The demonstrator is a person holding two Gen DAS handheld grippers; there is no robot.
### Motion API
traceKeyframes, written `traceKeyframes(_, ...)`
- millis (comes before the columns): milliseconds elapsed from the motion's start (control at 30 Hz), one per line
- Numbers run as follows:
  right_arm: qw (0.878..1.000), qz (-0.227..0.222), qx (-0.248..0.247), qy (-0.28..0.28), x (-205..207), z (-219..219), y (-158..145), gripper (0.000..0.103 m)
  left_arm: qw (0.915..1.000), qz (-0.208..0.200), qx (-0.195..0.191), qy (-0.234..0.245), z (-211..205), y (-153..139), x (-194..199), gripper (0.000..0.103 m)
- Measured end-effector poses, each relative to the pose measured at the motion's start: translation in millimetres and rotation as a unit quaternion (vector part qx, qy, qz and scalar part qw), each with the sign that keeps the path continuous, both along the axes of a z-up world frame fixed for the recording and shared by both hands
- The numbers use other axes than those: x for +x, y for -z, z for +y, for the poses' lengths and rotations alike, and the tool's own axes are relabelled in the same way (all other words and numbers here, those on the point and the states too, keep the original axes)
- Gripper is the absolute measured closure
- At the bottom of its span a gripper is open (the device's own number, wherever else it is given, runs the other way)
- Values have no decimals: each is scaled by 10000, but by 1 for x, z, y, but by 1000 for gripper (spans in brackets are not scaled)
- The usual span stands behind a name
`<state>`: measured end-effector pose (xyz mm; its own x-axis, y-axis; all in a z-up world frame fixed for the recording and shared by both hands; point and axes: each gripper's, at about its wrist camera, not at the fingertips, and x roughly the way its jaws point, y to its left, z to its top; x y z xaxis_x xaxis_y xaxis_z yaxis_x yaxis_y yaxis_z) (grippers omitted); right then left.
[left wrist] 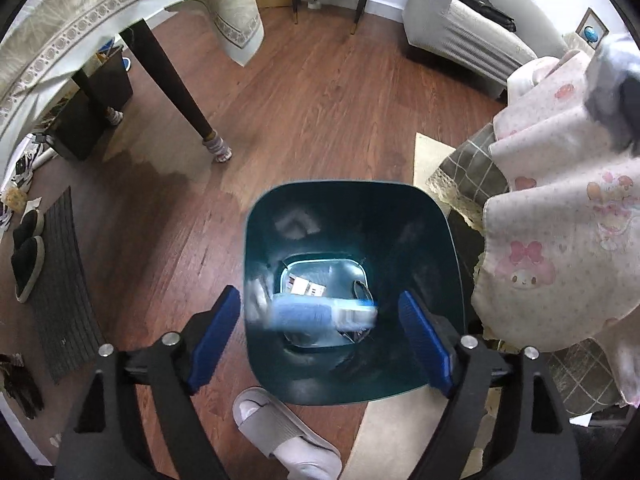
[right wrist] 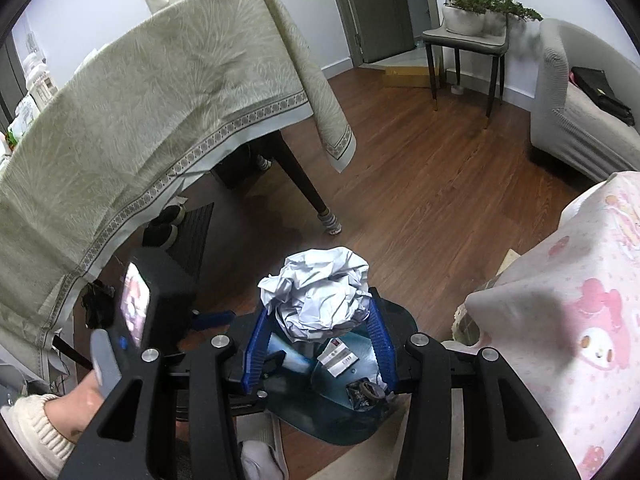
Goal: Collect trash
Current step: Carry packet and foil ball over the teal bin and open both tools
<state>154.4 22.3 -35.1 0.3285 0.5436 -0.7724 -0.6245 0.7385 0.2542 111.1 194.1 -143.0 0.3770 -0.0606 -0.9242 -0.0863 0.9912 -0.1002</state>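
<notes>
A dark teal bin [left wrist: 352, 376] stands on the wood floor. My left gripper [left wrist: 318, 296] hangs right over its mouth and is open, its blue pads [left wrist: 216, 336] wide apart. A blurred blue and white wrapper [left wrist: 316, 314] lies crosswise between them, inside the bin's mouth and touching neither pad. At the bin's bottom lie a small white packet [left wrist: 306, 288] and a dark wrapper [right wrist: 364, 394]. My right gripper [right wrist: 318, 304] is shut on a crumpled white paper ball [right wrist: 316, 292], held above the bin [right wrist: 344, 424]. The left gripper's body [right wrist: 160, 304] and a person's hand [right wrist: 76, 404] show at the left.
A table under a beige cloth [right wrist: 160, 100] stands to the left, its dark leg [left wrist: 176, 92] in a sock. A pink patterned blanket [left wrist: 560, 240] hangs close on the right. A grey slipper [left wrist: 280, 432] lies by the bin. Dark slippers [left wrist: 26, 256], a sofa [right wrist: 572, 112] and a chair [right wrist: 464, 44] stand farther off.
</notes>
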Motion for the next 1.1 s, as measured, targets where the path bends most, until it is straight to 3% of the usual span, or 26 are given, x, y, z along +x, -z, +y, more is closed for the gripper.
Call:
traceKeyframes(300, 9996, 91, -250, -65, 1, 14, 18, 57, 9988, -399, -28, -272, 19, -24, -7, 18)
traceKeyframes(500, 9984, 238, -488, -130, -1, 24, 39, 57, 9960, -814, 61, -373, 27, -50, -12, 24)
traceKeyframes(833, 9930, 420, -1051, -335, -13, 32, 79, 57, 9890, -1359, -30, -577, 32, -94, -14, 44)
traceKeyframes(1100, 9841, 651, -1561, -536, -17, 38, 119, 56, 9830, -1719, -277, -587, 26, -124, -16, 53)
